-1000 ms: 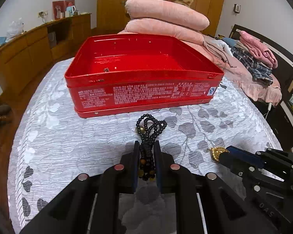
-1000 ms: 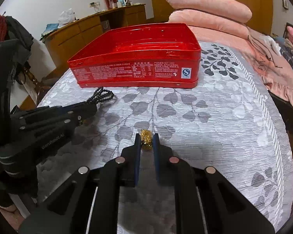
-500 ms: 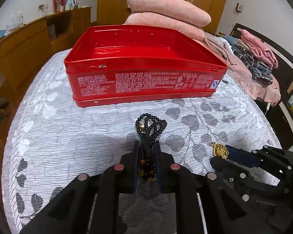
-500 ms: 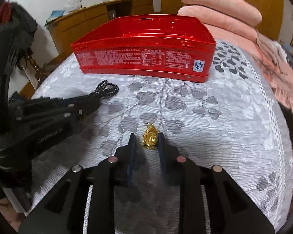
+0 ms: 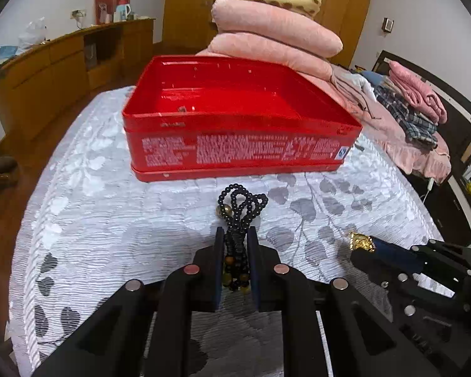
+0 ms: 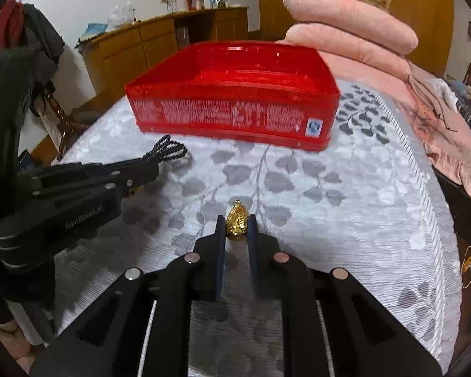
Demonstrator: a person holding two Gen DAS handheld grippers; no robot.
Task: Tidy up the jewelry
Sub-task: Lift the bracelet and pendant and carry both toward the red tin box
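Left gripper (image 5: 235, 235) clamped on a bunch of black beads (image 5: 240, 207), loops sticking out past the tips, lifted clear of the bedspread (image 5: 94, 220). Right gripper (image 6: 237, 224) just closing again onto a gold pendant (image 6: 236, 221), pinched between the pads at the very tips. Red tin (image 5: 235, 125) sat open just ahead, well short of both loads; only a small dark speck visible on its floor, otherwise apparently unfilled. Both pieces picked up, neither yet placed. Carrying over the rim and releasing likely still to come.
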